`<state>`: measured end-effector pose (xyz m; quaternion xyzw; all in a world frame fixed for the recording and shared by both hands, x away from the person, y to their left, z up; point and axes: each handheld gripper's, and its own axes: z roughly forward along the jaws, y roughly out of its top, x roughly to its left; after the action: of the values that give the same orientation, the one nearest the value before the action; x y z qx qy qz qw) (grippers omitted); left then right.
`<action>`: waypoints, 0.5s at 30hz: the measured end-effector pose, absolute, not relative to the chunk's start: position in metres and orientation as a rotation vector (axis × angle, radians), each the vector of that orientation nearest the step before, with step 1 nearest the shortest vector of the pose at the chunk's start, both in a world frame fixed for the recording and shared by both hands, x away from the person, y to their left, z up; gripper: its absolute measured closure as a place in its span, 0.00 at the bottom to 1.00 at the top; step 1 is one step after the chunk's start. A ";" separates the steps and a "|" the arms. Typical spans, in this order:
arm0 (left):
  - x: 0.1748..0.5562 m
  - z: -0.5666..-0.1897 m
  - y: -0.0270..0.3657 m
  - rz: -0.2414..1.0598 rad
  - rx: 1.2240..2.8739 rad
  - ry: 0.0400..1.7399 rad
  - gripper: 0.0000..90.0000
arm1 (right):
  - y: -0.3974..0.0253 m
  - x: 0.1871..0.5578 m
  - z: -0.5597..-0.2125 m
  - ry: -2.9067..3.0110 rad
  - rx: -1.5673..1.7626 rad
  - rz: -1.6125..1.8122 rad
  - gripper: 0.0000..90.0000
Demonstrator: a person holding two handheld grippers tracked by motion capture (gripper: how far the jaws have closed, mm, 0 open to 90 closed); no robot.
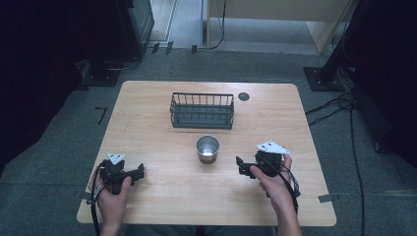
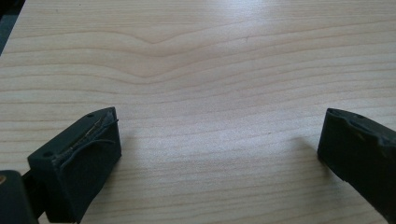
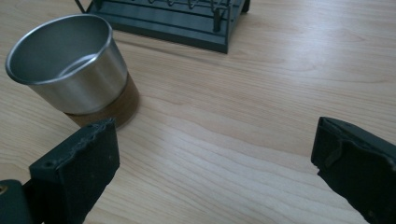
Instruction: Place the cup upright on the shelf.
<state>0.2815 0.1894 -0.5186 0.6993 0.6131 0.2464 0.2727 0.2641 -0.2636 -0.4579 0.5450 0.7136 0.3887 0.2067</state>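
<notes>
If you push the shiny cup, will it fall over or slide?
The cup probably slides rather than tips: it stands upright on a broad brown base on the smooth table. Its metal wall looks stiff and likely slippery for jaws. It looks empty, so probably light.

We see a steel cup (image 1: 208,149) with a brown base standing upright and empty at mid-worktop, just in front of a dark wire basket (image 1: 202,110).
</notes>
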 end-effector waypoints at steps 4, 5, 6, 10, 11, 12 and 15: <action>0.282 -0.519 0.189 0.663 1.882 1.650 0.00 | -0.253 0.268 -0.456 2.011 1.497 1.083 0.01; 0.282 -0.519 0.189 0.663 1.882 1.650 0.00 | -0.253 0.268 -0.456 2.011 1.497 1.083 0.01; 0.282 -0.519 0.189 0.663 1.882 1.650 0.00 | -0.248 0.270 -0.454 2.019 1.489 1.088 0.01; 0.282 -0.519 0.189 0.663 1.882 1.650 0.00 | -0.241 0.272 -0.452 2.026 1.481 1.103 0.01; 0.282 -0.519 0.189 0.663 1.882 1.650 0.00 | -0.238 0.273 -0.452 2.027 1.476 1.108 0.01; 0.282 -0.519 0.189 0.663 1.882 1.650 0.00 | -0.233 0.274 -0.450 2.034 1.468 1.117 0.01; 0.282 -0.519 0.189 0.663 1.882 1.650 0.00 | -0.228 0.275 -0.449 2.041 1.457 1.126 0.01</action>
<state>0.2815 0.1894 -0.5186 0.6993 0.6131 0.2464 0.2726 0.2748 -0.2280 -0.4488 0.5200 0.7281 0.4019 0.1951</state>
